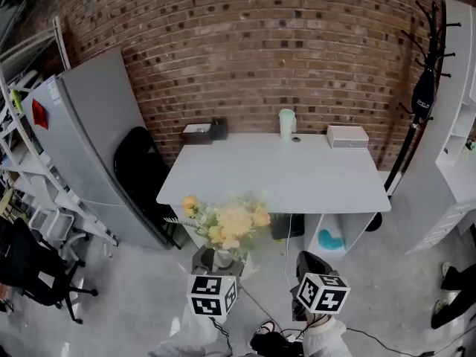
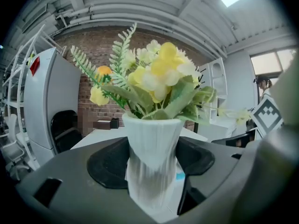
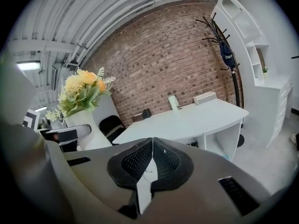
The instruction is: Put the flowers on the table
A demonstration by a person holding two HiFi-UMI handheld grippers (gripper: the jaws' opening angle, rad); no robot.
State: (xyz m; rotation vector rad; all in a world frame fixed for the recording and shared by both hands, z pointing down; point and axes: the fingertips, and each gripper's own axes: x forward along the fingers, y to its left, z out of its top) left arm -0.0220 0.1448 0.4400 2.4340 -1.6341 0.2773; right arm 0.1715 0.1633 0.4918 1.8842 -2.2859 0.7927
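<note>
Left gripper view: left claw (image 2: 152,169) clamped on white vase (image 2: 152,139) w/ flowers (image 2: 159,73), vase base hidden, just off worktop (image 1: 282,173) front edge. Right claw (image 3: 150,161) jaws together, empty.

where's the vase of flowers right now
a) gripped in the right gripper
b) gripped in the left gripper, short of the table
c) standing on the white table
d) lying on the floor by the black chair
b: in the left gripper view the left gripper has its jaws closed on the white vase, and the head view shows the flowers in front of the table, not on it.
</note>
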